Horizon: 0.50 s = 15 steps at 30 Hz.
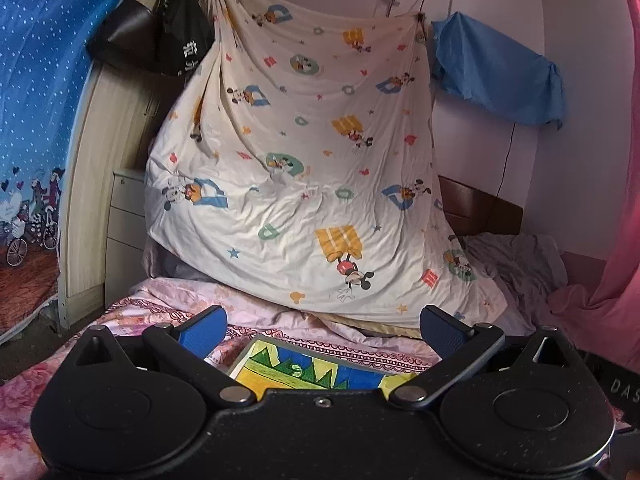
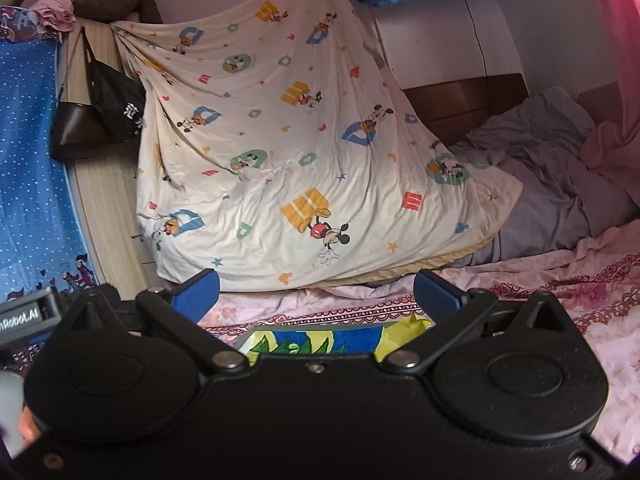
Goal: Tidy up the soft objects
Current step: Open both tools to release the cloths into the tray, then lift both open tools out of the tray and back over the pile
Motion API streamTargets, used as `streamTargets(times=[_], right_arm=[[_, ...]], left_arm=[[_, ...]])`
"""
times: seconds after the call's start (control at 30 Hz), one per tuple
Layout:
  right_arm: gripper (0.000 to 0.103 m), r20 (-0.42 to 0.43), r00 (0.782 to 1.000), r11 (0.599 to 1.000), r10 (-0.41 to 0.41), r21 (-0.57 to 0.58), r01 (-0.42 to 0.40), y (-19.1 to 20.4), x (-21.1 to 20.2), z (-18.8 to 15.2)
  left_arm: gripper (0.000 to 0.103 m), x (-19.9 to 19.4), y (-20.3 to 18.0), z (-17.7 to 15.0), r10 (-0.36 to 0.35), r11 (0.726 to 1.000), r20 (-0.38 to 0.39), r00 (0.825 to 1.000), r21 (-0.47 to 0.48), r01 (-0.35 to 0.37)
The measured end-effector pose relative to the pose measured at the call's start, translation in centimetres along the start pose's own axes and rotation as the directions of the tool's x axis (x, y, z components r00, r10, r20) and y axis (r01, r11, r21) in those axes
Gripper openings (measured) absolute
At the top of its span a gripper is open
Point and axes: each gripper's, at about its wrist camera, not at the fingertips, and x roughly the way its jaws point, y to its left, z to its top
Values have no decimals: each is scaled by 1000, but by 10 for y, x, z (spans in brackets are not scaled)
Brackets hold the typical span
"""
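Left gripper: jaws wide, empty. Cartoon-print sheet hangs from two tied corners, its lower edge resting on the pink floral bedding. Right gripper: jaws wide, empty. Risk: pulling the sheet's low edge could strain the knots or drag the black bags hanging beside it.

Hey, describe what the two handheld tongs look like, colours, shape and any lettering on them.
Both the left tongs and the right tongs have a matte black body with two round raised discs, black linkage arms joined by silver rivets, and triangular cut-outs near the outer corners. The fingers carry textured blue pads. In the right wrist view, a black part at the left edge bears white lettering, partly cut off.
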Motion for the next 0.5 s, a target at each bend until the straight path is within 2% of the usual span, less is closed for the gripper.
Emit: streamTargets(times=[0.3, 0.5], right_arm=[[102, 0, 1000, 1000, 3, -12, -3, 17, -55, -14], [102, -10, 1000, 1000, -3, -20, 3, 27, -83, -24]], left_arm=[[102, -59, 2, -16, 42, 996, 49, 998, 71, -46], [102, -89, 14, -29, 72, 996, 36, 997, 57, -74]])
